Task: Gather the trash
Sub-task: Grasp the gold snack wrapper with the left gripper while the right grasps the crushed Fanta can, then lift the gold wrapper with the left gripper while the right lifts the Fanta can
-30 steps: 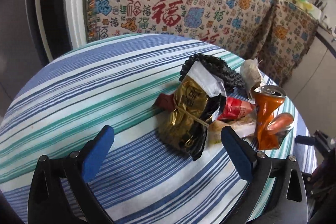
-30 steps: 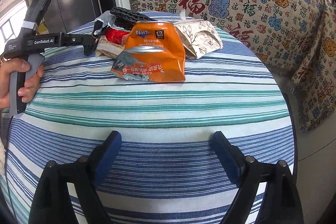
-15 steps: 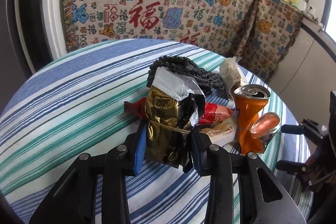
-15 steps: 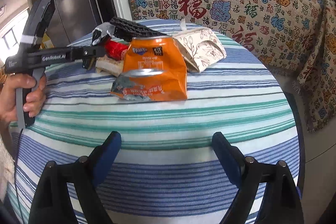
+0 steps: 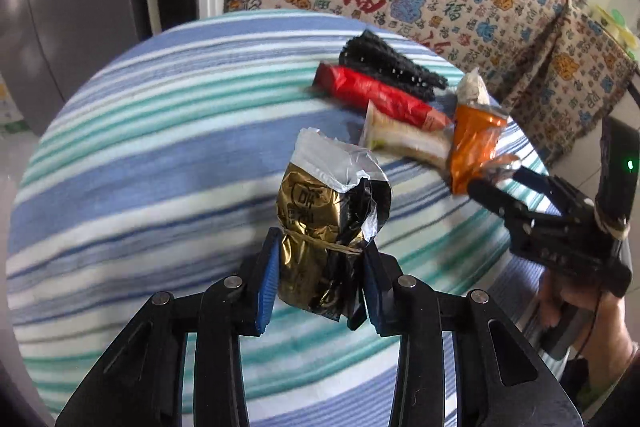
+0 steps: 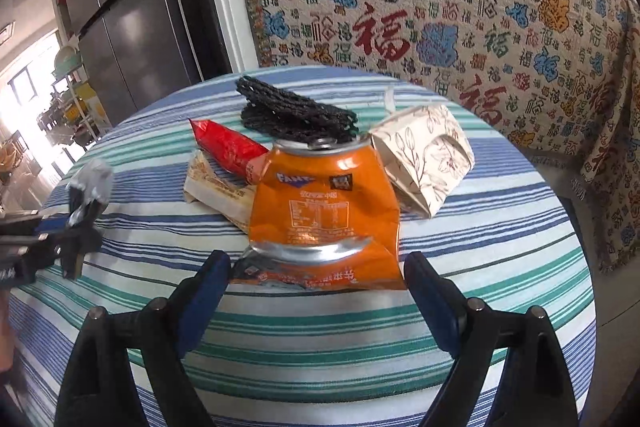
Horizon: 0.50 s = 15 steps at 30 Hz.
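On the striped table [image 5: 120, 187], the crushed orange can [image 6: 324, 211] lies with its top away from the right gripper [image 6: 316, 291], whose spread jaws flank its base. The left gripper [image 5: 318, 277], angled downward, clamps the upright gold wrapper [image 5: 320, 227], having just closed.

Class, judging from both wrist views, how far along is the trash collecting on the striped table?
Done: nothing visibly binned. In hand: the left gripper is shut on the gold wrapper, lifted off the pile; the right gripper is open at the crushed orange can. Left: that can, the red wrapper, beige packet, paper box and black netting.
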{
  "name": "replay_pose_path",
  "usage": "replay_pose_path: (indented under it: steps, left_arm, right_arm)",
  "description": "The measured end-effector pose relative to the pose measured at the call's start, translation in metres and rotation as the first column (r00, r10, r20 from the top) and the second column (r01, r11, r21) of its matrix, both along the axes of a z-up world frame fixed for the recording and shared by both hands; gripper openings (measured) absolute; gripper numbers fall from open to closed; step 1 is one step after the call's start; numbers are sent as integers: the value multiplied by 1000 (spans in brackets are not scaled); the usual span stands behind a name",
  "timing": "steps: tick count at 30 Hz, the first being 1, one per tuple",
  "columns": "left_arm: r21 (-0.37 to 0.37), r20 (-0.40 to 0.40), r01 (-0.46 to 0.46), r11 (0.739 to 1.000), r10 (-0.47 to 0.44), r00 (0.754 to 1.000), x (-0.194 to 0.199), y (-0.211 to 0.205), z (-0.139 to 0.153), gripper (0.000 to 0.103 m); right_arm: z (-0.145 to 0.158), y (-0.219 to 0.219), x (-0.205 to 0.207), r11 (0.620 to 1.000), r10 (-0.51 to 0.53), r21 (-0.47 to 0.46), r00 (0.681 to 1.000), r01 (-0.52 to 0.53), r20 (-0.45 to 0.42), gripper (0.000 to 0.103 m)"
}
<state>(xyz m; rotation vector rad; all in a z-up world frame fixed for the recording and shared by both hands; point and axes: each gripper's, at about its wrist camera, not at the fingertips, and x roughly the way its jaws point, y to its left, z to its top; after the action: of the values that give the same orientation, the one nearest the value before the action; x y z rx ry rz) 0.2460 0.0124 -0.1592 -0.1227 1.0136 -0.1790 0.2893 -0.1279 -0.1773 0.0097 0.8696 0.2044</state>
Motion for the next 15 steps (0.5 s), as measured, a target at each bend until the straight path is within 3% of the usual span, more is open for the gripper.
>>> replay_pose_path:
  steps: [3, 7, 12, 15]
  left_arm:
    - [81, 20, 26, 996, -28, 999, -15, -9, -4, 38]
    - [86, 18, 53, 995, -55, 998, -22, -11, -5, 48]
    - [67, 11, 72, 995, -73, 997, -20, -7, -10, 77]
    - [47, 20, 98, 994, -99, 995, -21, -8, -11, 89]
  right_arm:
    - [5, -12, -3, 998, -28, 58, 1000, 28, 3, 88]
    - [18, -20, -21, 997, 45, 66, 999, -44, -24, 88]
    - [21, -33, -54, 989, 139, -32, 987, -142, -76, 89]
    - [15, -43, -69, 983, 157, -74, 982, -166, -108, 89]
